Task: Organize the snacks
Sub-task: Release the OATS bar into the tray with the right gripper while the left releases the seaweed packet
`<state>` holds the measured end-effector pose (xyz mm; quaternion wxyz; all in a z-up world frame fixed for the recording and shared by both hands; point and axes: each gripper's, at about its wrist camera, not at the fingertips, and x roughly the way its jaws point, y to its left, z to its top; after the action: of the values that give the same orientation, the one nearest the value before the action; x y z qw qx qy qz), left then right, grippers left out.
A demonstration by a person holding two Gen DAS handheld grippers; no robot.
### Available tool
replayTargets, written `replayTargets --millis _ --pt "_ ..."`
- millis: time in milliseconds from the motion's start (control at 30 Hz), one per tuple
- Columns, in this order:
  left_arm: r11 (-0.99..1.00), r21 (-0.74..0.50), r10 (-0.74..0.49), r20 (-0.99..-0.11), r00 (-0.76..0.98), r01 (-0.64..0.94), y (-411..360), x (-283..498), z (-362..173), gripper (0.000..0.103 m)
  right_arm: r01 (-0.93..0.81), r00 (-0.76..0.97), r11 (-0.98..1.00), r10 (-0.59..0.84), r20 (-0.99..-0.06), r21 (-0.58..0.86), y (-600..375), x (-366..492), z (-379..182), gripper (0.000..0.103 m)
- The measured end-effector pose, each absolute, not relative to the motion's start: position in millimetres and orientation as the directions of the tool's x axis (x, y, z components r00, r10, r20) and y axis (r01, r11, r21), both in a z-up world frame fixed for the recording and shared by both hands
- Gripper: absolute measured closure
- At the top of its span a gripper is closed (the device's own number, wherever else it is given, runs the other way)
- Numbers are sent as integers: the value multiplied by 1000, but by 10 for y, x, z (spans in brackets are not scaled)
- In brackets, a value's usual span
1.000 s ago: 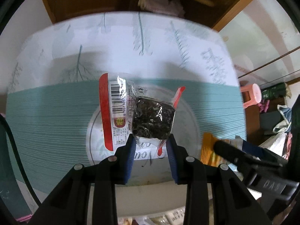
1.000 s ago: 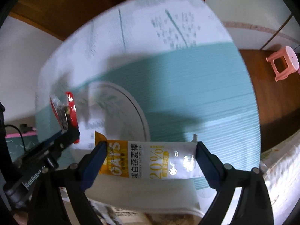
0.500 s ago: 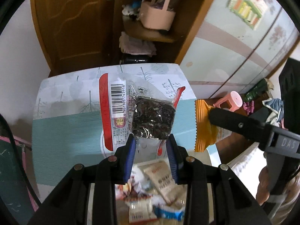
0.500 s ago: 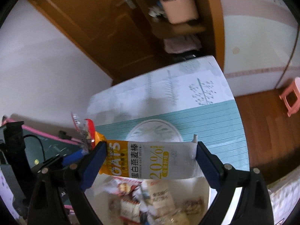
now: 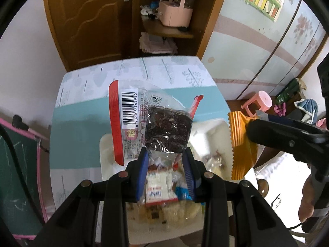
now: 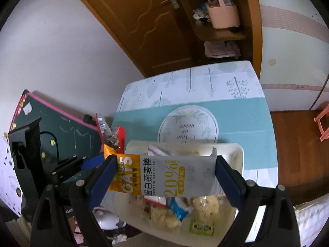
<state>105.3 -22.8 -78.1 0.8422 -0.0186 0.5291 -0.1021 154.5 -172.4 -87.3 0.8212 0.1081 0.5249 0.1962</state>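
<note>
now both hands are higher than a second ago: the views then were filled by the teal cloth and its printed round, and they now take in the whole worktop (image 6: 257, 111), the door and the shelf behind it. nearest in the left view, the left gripper (image 5: 165, 161) has its blue fingers narrowly set and pinched on the bottom edge of the clear red-edged packet (image 5: 152, 123) with a dark block inside, held upright in the air. the right gripper (image 6: 164, 177) has its fingers spread wide, clamped on the two ends of the oat bar (image 6: 164, 175), held crosswise. just below both sits the white tray (image 6: 239, 154), piled with loose snacks, which was not in view a second ago. beyond it the printed round on the cloth lies bare. so two snacks are out of the tray and aloft, probably on their way to be set down and sorted on the cloth.
</note>
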Motion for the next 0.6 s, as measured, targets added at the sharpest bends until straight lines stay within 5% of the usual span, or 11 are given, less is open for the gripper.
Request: replayTargets --millis 433,467,533,600 --pt "985 -117 -156 -914 373 127 -298 794 -977 68 -196 318 913 405 -857 359 -1663 1369 -1103 7" --pt "986 -112 -152 -915 374 126 -306 782 -976 63 -191 313 914 402 -860 358 -1659 1371 -1119 7" --pt "987 -102 -142 -914 380 122 -315 800 -961 31 -173 298 914 404 -865 367 -1662 1384 -1166 7" --pt "989 -92 -133 -906 402 119 -317 782 -927 22 -158 293 915 402 -867 371 -1672 1387 -1187 7"
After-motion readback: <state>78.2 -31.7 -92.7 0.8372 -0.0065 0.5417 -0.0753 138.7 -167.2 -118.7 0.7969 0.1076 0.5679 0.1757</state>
